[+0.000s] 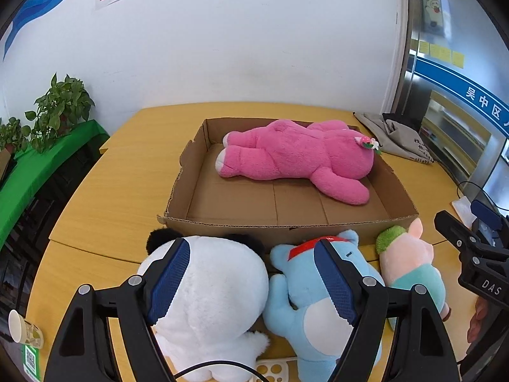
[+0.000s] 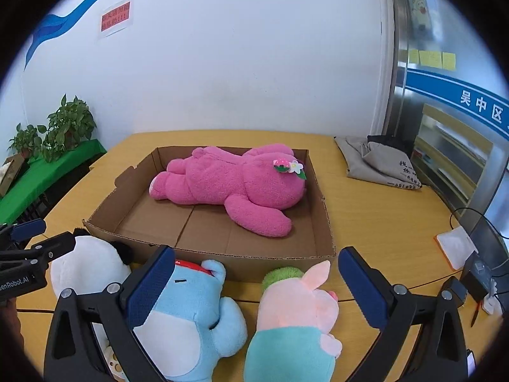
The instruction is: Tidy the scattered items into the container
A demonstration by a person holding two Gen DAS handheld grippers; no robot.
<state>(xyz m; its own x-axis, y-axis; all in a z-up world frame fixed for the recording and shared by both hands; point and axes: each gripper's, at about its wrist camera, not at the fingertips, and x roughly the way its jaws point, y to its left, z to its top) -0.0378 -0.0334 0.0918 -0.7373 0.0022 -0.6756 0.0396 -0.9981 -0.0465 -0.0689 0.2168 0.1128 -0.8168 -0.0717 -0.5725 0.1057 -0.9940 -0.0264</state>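
Note:
A shallow cardboard box (image 1: 318,226) (image 2: 273,265) sits on the yellow table with a pink plush bear (image 1: 296,156) (image 2: 229,187) lying in it. Three plush toys lie on the table in front of the box: a white panda (image 1: 219,296) (image 2: 86,273), a blue plush (image 1: 305,305) (image 2: 194,315) and a pink pig with green hair (image 1: 410,267) (image 2: 296,318). My left gripper (image 1: 254,283) is open, above the panda and the blue plush. My right gripper (image 2: 254,296) is open, its fingers either side of the blue plush and the pig.
A grey cloth bag (image 1: 394,137) (image 2: 378,162) lies at the table's far right. Potted plants (image 1: 60,108) stand on a green shelf at the left. A paper cup (image 1: 25,328) is at the near left. Cables and small devices (image 2: 470,270) lie at the right edge.

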